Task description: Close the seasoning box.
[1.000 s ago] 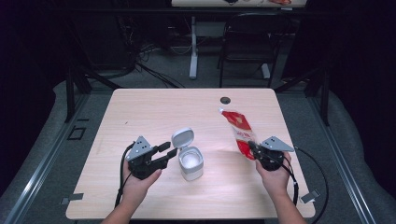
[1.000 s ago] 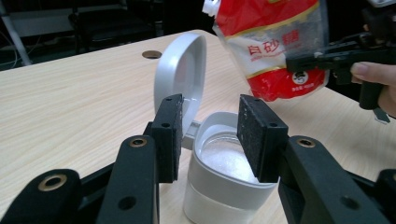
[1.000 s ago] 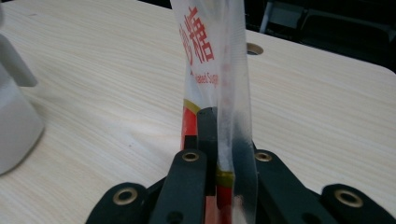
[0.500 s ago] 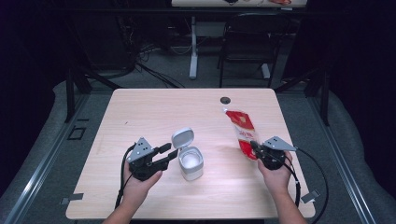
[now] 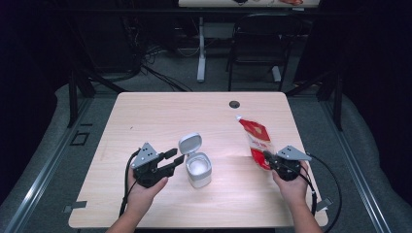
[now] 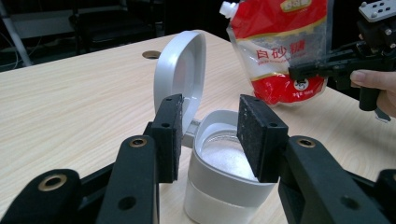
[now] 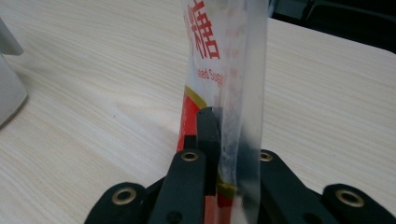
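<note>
While the right gripper [image 5: 268,158] pinches it, the pouch [image 5: 256,139] stands spout-up.

A light wooden desk [image 5: 145,116] fills the middle of the high view, its top pale and grained. Near the far edge, toward the right corner, sits a small round cable hole [image 5: 234,104]. Beyond the far edge stands a dark chair [image 5: 257,48], and just beside it a white table leg [image 5: 201,48] runs down to the grey floor [image 5: 58,121]. Black cables [image 5: 160,73] lie loose on that floor behind the desk.
</note>
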`<state>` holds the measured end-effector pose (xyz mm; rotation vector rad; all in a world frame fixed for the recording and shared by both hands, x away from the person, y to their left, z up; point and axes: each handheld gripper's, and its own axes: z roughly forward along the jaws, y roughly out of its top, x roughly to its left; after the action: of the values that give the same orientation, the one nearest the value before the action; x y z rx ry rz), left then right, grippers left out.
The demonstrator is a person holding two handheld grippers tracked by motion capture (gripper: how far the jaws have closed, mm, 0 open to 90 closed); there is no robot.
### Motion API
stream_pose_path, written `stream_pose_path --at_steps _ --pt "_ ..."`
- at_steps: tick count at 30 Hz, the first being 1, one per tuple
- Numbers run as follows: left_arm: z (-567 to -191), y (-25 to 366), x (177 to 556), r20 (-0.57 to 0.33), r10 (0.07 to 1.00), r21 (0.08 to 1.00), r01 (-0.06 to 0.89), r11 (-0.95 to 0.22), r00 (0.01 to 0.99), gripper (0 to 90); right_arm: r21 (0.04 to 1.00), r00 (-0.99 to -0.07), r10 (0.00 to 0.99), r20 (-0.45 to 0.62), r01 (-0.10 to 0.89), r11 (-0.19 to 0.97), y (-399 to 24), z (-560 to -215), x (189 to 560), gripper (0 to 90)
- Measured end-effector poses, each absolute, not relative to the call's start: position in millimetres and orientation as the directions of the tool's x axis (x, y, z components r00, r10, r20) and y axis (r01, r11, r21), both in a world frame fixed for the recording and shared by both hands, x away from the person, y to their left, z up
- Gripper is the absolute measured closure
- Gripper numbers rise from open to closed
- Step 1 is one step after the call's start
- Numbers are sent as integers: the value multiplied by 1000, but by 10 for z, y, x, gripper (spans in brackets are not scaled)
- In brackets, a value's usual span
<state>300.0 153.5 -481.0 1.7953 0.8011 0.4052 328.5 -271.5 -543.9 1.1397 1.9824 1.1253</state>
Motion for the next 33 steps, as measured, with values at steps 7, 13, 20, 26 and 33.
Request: stream_pose_path --at_steps 7,13,20,26,33 --pt "-4808 1548 3006 -109 693 929 321 -185 713 609 863 -478 876 -68 412 293 -2778 -5445 3260 874" --pt "-4808 1549 3008 -109 693 929 322 -184 712 608 855 -489 871 -49 429 290 -2805 -5487 3258 865" --pt "-4800 1566 3011 -112 697 931 321 -176 708 607 858 -484 875 -22 440 265 -2883 -5534 3275 831" --pt "-4797 1581 3012 -114 700 929 325 -177 705 605 867 -488 873 -7 432 249 -2893 -5544 3252 738" --pt "-4800 1578 3011 -114 703 931 322 -170 702 602 894 -499 866 28 400 201 -2964 -5481 3186 642"
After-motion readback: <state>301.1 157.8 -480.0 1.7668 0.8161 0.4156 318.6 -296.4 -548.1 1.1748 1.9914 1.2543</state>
